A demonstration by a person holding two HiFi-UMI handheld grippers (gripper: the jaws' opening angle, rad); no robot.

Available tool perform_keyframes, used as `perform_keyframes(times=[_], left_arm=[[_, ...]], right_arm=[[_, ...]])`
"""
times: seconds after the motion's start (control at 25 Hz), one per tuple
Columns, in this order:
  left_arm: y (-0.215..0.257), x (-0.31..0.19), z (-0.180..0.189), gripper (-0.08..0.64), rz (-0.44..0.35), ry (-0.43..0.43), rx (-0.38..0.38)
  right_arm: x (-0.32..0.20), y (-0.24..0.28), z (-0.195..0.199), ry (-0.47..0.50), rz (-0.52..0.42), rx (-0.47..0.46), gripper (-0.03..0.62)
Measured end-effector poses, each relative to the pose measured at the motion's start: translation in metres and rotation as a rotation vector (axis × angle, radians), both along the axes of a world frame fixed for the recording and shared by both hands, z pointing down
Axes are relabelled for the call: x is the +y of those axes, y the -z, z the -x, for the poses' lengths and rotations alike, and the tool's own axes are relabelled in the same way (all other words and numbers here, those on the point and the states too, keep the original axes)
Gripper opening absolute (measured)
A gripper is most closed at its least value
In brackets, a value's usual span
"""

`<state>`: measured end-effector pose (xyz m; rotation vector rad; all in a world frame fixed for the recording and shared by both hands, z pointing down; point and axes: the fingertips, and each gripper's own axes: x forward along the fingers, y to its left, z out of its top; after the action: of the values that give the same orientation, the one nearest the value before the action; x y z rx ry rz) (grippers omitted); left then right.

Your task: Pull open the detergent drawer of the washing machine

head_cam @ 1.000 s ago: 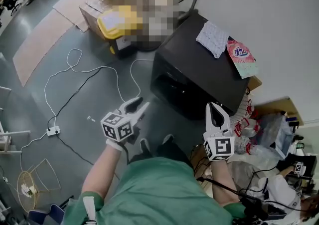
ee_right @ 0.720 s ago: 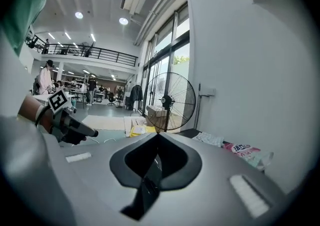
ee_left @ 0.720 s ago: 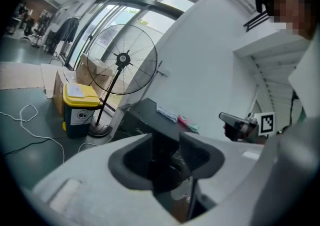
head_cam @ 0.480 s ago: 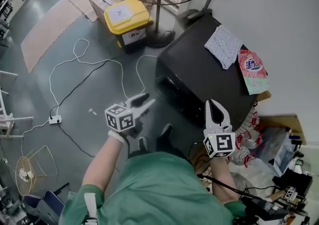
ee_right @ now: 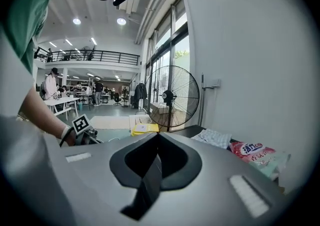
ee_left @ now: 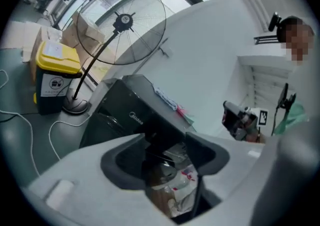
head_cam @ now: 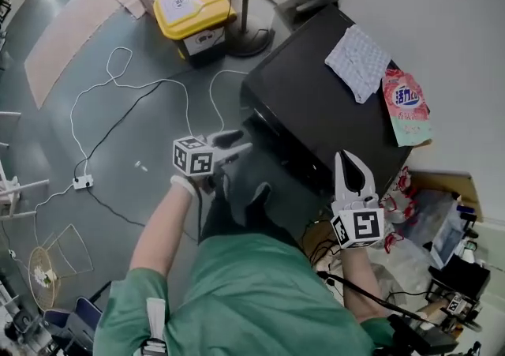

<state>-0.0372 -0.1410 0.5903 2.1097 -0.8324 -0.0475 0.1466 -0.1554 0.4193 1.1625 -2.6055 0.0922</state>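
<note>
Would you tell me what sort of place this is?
Probably a large open lab or workshop hall: a mezzanine railing, a big pedestal fan, and a washing machine on bare floor.

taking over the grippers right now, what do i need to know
Left gripper: jaws apart, just been opening, nothing between them; aimed at the washing machine, short of its front panel.
Right gripper: jaws shut, empty, held off the machine's near right corner.
A cloth and a detergent bag lie on the machine's top.
Done: the approach only; no drawer shows pulled out.
Left: find the drawer on the front panel, grip it, pull it open.
</note>
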Motion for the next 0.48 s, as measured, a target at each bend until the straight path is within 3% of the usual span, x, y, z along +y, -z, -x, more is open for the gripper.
perform_keyframes(times=[0.32, 0.48], left_arm=[[-0.054, -0.053, -0.016, 0.287, 0.038, -0.225, 0.029], [-0.074, -0.071, -0.03, 0.302, 0.062, -0.287, 0.047]], right_arm=[[0.006, -0.012, -0.006, -0.166, 0.04, 0.062, -0.002], [0.016, -0.017, -0.014, -0.234, 0.056, 0.087, -0.002]])
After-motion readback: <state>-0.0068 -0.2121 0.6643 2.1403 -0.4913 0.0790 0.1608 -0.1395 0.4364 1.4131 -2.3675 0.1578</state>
